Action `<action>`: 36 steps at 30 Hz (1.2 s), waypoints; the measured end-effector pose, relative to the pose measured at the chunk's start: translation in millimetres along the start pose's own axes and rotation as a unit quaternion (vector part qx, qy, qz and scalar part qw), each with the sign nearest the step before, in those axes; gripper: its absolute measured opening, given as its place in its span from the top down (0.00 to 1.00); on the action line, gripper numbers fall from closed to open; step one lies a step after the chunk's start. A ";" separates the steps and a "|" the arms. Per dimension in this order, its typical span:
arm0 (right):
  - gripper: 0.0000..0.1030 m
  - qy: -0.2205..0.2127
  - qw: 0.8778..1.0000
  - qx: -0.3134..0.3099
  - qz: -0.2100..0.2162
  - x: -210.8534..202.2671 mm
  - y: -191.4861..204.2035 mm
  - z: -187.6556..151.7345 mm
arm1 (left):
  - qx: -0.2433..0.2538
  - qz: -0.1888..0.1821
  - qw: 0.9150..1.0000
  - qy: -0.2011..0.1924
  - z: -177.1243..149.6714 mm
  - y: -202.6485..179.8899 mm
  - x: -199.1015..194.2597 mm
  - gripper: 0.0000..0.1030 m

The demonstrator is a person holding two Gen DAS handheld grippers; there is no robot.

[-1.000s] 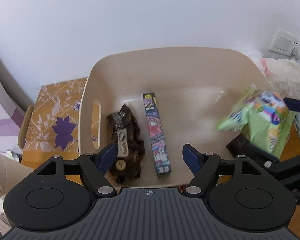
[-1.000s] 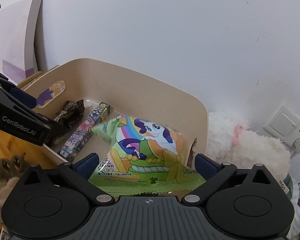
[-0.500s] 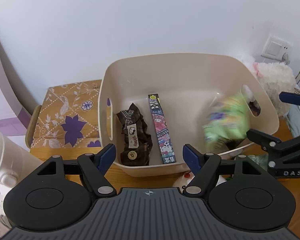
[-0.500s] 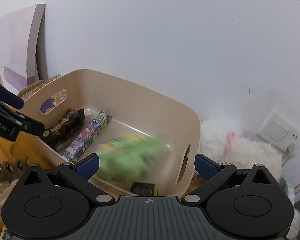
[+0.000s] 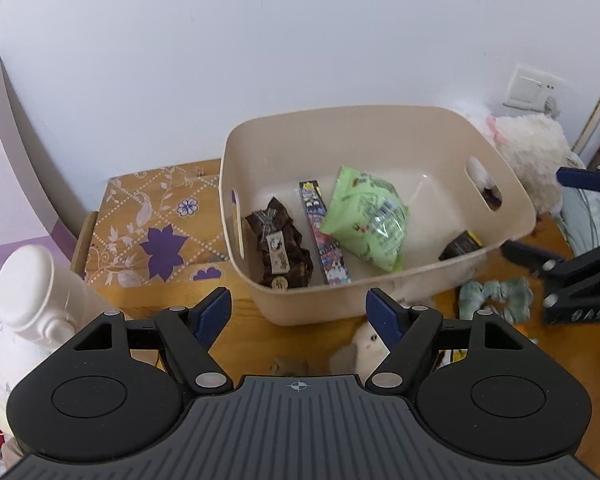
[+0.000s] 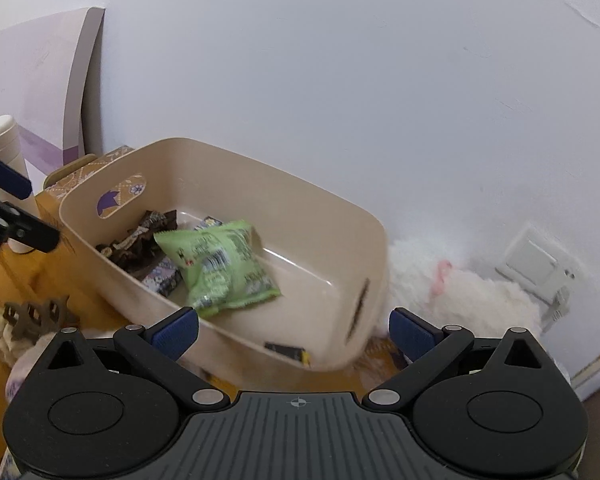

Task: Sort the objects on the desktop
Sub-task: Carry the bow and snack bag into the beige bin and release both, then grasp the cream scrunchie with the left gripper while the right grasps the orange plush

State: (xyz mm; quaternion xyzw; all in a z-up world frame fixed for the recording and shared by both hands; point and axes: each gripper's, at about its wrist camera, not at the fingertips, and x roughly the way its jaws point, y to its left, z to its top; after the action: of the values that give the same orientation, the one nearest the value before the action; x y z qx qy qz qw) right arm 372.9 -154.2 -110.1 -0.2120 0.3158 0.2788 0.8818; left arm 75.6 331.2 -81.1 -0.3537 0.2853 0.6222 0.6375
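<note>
A beige bin [image 5: 380, 120] [image 6: 260, 178] stands on the wooden desk by the wall. Inside it lie a green snack bag [image 5: 366, 222] [image 6: 216, 266], a dark brown plaid bow [image 5: 280, 246] [image 6: 138, 240], a long cartoon-printed box [image 5: 324, 236] [image 6: 164, 276] and a small black packet [image 5: 460, 245] [image 6: 286, 351]. My left gripper [image 5: 300, 314] hangs open in front of the bin with nothing between its fingers. My right gripper [image 6: 294, 330] is open too, over the bin's near right corner, and holds nothing.
On the desk before the bin lie a teal scrunchie [image 5: 494, 298], a small white plush [image 5: 360, 350] and a brown hair claw [image 6: 34, 318]. A floral-patterned box [image 5: 156, 226] sits left of the bin, a white bottle [image 5: 40, 284] further left, a white fluffy toy [image 5: 528, 152] to the right.
The green snack bag left my right gripper and dropped into the bin. Both grippers pulled back and up from the bin, so more of the desk shows.
</note>
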 end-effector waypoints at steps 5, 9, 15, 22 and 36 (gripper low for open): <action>0.00 0.017 0.999 0.025 -0.013 -14.7 -27.9 -27.7 | 0.021 -0.002 1.000 0.009 -17.7 3.8 -3.2 0.26; 0.00 0.010 0.999 0.023 -0.031 -26.0 -47.2 -55.0 | 0.033 -0.003 0.999 0.030 -36.1 9.3 0.4 0.25; 0.00 0.060 0.997 0.026 -0.039 -22.8 -67.1 -93.6 | 0.051 -0.002 0.997 0.052 -60.7 19.3 8.2 0.25; 0.00 0.124 0.991 0.031 -0.040 -10.8 -70.9 -131.5 | 0.039 -0.023 0.996 0.081 -85.7 31.2 15.8 0.25; 0.00 0.167 0.986 -0.008 -0.019 20.0 -55.9 -144.8 | 0.047 -0.007 0.992 0.119 -113.2 30.8 46.1 0.25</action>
State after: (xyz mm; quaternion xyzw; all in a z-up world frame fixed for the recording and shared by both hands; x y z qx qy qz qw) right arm 357.3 -268.8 -215.4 -0.2691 0.4523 0.2250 0.8200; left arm 56.5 266.4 -187.5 -0.3971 0.3854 0.5572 0.6191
